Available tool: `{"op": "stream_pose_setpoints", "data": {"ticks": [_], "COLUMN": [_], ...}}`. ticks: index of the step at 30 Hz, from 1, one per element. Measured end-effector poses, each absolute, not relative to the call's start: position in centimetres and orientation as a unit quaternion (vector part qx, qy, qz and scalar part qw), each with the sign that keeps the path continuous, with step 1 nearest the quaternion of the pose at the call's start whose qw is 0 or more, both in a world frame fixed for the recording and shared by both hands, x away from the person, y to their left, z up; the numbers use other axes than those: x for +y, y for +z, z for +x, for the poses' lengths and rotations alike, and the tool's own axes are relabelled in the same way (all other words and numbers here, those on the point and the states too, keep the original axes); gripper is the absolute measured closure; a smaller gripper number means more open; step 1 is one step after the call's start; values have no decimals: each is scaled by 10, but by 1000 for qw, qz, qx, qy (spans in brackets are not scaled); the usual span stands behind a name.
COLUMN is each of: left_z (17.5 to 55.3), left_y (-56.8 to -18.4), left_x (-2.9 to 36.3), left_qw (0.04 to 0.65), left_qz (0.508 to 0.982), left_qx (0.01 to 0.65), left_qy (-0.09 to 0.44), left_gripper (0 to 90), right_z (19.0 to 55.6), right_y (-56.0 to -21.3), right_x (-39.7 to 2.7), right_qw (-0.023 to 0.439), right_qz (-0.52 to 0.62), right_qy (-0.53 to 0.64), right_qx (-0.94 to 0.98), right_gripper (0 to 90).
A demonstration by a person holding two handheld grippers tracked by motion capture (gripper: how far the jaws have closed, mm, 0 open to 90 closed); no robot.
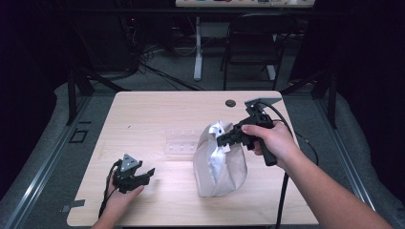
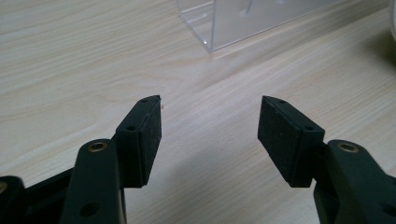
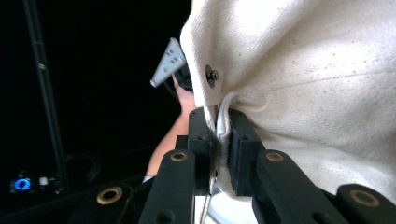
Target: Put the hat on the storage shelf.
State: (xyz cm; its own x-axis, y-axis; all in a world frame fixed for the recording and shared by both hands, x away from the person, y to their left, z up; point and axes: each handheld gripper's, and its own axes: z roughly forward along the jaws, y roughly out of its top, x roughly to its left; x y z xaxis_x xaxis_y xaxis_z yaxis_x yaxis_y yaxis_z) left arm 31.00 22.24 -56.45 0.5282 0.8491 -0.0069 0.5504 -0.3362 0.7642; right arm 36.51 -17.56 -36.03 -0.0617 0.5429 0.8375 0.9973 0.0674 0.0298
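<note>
- Cream canvas bag [image 1: 219, 160] standing upright on the table [image 1: 157, 112], right of centre, mouth at the top, long axis roughly 12-to-6 in the high view.
- Right gripper [image 1: 223, 139] clenched on the bag's top edge: in the right gripper view, folded rim of cloth [image 3: 223, 119] pinched flat between the two black pads, just below a metal snap [image 3: 211, 74].
- Reached in from 3 o'clock of the bag, jaws pointing toward 9; handle and hand off to the bag's right.
- Left gripper [image 1: 143, 172] released, jaws spread wide with nothing between them, only bare wood grain in the gap in the left gripper view [image 2: 209, 123].
- Resting low near the table's near-left edge, well apart from the bag.
- Key relation: from the left gripper, bag lying at about 3 o'clock, slightly toward 2; free side of the bag's mouth facing 9 o'clock, toward that open gripper.
- Clear plastic box [image 1: 181, 141] lying on the table at about 1 o'clock from the left gripper, just beside the bag's left flank, at 10 o'clock of the bag.
- Judged: left hand the free one and the one to cross; likely path toward 2 o'clock and upward to the unheld rim, passing in front of the clear box rather than over it.
- Risk, as a guess: soft cloth sagging away from the rim once pulled from one side alone.
</note>
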Motion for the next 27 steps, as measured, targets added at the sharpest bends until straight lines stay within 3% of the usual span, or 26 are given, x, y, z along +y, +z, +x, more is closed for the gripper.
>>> {"op": "stream_pose_setpoints", "data": {"ticks": [27], "left_z": [295], "left_y": [-559], "left_x": [193], "left_qw": [385], "left_qz": [812], "left_qx": [393], "left_qy": [193], "left_gripper": [399], "right_z": [388], "right_y": [-334], "right_x": [-183], "right_qw": [348], "right_qz": [-586], "right_qy": [-420], "right_qx": [-599], "right_gripper": [815]}}
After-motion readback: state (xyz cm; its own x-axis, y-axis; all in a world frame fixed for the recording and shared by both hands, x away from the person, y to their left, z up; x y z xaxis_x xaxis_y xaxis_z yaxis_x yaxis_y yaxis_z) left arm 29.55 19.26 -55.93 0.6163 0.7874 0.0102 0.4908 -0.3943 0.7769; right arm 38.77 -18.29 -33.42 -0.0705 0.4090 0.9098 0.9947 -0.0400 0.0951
